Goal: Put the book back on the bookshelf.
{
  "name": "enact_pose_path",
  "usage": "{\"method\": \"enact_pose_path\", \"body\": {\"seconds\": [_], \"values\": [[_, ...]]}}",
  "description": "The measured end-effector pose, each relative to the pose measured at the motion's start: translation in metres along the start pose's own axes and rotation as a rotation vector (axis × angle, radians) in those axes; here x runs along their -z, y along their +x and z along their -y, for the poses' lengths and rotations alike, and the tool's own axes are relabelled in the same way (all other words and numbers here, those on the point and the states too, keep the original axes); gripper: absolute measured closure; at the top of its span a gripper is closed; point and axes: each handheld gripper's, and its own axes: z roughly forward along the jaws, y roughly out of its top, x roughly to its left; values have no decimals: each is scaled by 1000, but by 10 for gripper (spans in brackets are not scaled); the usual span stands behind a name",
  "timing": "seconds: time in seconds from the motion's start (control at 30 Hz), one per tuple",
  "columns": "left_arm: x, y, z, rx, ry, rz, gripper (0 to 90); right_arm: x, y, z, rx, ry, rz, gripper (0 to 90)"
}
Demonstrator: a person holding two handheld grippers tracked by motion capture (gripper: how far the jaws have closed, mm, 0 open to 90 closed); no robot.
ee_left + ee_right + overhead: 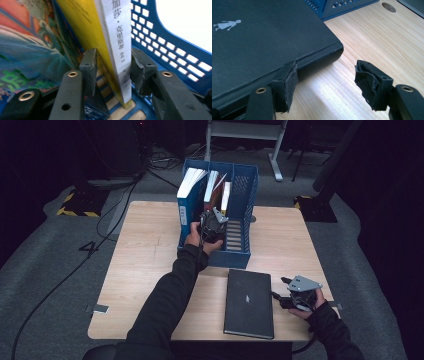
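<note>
Your left gripper point(214, 226) is reaching down into the blue file basket point(242, 255) at the far middle of the wooden table point(145, 270). In the left gripper view its jaws are straddling the yellow book point(117, 50), which is standing upright, its white spine printed with dark characters facing the camera. The right pad is sitting just beside the spine and the left pad just beside the yellow cover; you cannot tell whether either is pressing yet. A book with a colourful illustrated cover point(32, 42) is leaning just to the left of it. Your right gripper point(289, 296) is resting near the table's front right corner, jaws standing apart with nothing between them. In the right gripper view one pad is lying against the edge of the black book point(262, 37), the other well clear over bare wood. That book is lying flat at the table's front edge.
</note>
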Motion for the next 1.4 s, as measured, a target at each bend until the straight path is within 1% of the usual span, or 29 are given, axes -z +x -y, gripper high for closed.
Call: {"method": "enact_pose_path", "body": {"seconds": [0.03,0.07,0.1,0.13,0.17,0.3,0.33,0.37,0.4,0.47,0.53,0.57,0.63,0.83,0.93,0.97,1.07,1.1,1.13,1.17,1.2,1.3,1.4], "values": [[-2,0,-1,7,3,-15,616,0,0,0,0,1,-1,350],[-2,0,-1,7,3,-15,621,-1,0,0,3,2,0,350],[-3,0,-2,-2,9,-29,621,-1,0,0,3,2,0,350],[-5,-2,-3,-3,6,-40,623,-1,0,0,2,3,2,350],[-8,-4,-5,-3,7,-46,626,-1,0,0,3,3,2,351],[-11,-6,-8,-11,13,-60,627,-1,-1,0,2,7,3,352],[-12,-7,-10,-10,16,-76,628,-1,-1,1,1,9,2,351],[-13,-7,-10,-13,18,-81,628,-1,-1,1,1,10,1,352],[-14,-8,-11,-8,16,-86,630,-1,-1,1,1,10,2,352],[-15,-8,-12,-11,19,-90,630,-1,-1,1,2,9,2,351],[-16,-8,-13,6,16,-88,633,-1,-1,0,2,10,2,351],[-17,-9,-13,-2,16,-93,632,-1,-1,1,1,10,2,351],[-17,-9,-13,2,14,-93,631,-1,-1,1,1,10,0,351],[-12,-7,-11,1,18,-77,612,0,-2,1,-6,6,-3,348],[-7,-7,-7,-25,16,-52,571,0,-3,1,-16,5,-8,347],[-4,-6,-5,-32,11,-45,572,0,-4,1,-16,6,-7,347],[0,-4,-4,-30,12,-39,565,0,-3,1,-19,6,-7,347],[1,-3,-3,-28,13,-36,539,0,-3,1,-18,6,-6,346],[3,-2,-3,-27,9,-32,539,0,-3,1,-18,6,-6,346],[6,-1,-2,-34,7,-23,539,0,-3,0,-18,6,-8,345],[8,-1,-2,-45,5,-23,536,-1,-2,0,-18,8,-9,345],[13,-2,-2,-54,0,-11,522,-1,-2,0,-17,9,-12,345],[21,-4,-1,-84,-11,6,514,0,-2,1,-25,7,-14,344]]}}
